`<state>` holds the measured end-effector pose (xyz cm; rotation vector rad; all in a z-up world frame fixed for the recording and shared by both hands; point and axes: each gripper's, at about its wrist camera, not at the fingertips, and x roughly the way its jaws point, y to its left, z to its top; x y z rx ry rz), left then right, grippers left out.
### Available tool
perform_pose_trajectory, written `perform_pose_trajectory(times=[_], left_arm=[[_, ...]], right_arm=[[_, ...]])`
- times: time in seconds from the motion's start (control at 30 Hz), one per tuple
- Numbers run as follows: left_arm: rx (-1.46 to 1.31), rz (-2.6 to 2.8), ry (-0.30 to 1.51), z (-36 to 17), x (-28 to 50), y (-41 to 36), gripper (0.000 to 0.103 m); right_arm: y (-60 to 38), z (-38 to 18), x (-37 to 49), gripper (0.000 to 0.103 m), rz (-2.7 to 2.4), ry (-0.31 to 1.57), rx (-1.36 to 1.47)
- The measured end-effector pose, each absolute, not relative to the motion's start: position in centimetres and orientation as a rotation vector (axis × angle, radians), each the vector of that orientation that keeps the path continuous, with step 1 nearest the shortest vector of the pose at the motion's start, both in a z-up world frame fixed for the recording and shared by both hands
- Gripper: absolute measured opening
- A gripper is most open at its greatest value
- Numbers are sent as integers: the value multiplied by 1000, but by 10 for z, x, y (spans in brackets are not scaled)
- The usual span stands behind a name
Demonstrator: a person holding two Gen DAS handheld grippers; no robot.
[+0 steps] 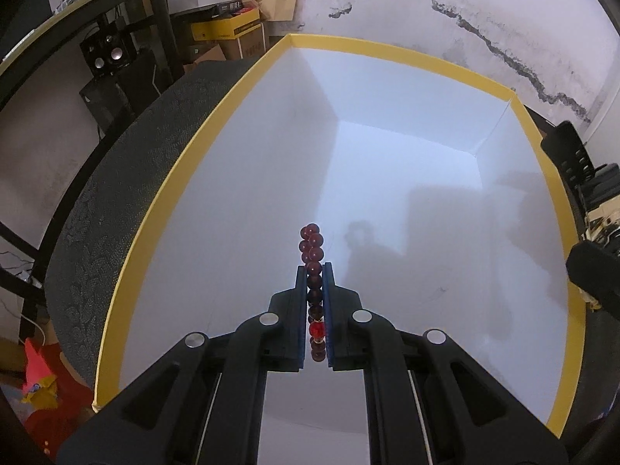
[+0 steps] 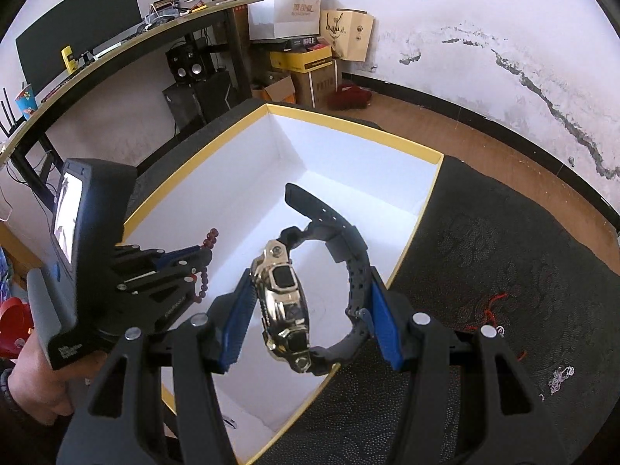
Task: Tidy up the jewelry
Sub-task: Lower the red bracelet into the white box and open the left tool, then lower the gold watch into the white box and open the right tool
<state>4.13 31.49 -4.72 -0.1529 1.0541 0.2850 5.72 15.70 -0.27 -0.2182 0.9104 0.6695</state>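
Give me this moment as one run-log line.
left gripper: shut on bead bracelet, over box | right gripper: shut on watch, over box | box interior: nothing lying in it

**Room behind the work surface**

White wall (image 2: 484, 38), stained, with a dark crack running across it. Black skirting above a wooden floor (image 2: 445, 135). Dark desk (image 2: 128, 44) carrying a monitor (image 2: 77, 50); speakers (image 2: 190, 64) and stacked cardboard boxes (image 2: 306, 66) underneath. Even, soft light.

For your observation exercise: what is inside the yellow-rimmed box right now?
The box shows only bare white floor and walls. The bead bracelet and watch hang above it in the jaws. Its nearest floor is hidden by them.
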Motion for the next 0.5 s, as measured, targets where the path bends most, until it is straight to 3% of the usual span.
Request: perform_pose_trajectory(times=[0.23, 0.3, 0.33, 0.37, 0.4, 0.47, 0.5], left_arm=[[-162, 288, 1056, -46, 40, 312, 8], [-152, 293, 1053, -45, 39, 311, 13], [-149, 291, 1052, -44, 39, 311, 19], [-151, 290, 1050, -44, 37, 310, 39], [-159, 291, 1041, -41, 36, 310, 66], [-175, 306, 997, -32, 32, 310, 89], [-175, 309, 980, -28, 29, 310, 89]], right_arm=[[158, -3, 55, 55, 676, 913, -226], [158, -3, 55, 55, 673, 913, -223], [158, -3, 55, 55, 671, 912, -221], [158, -5, 55, 55, 669, 911, -220], [158, -5, 55, 55, 667, 910, -219], [158, -4, 55, 55, 667, 908, -217], [157, -4, 56, 55, 666, 907, -217]])
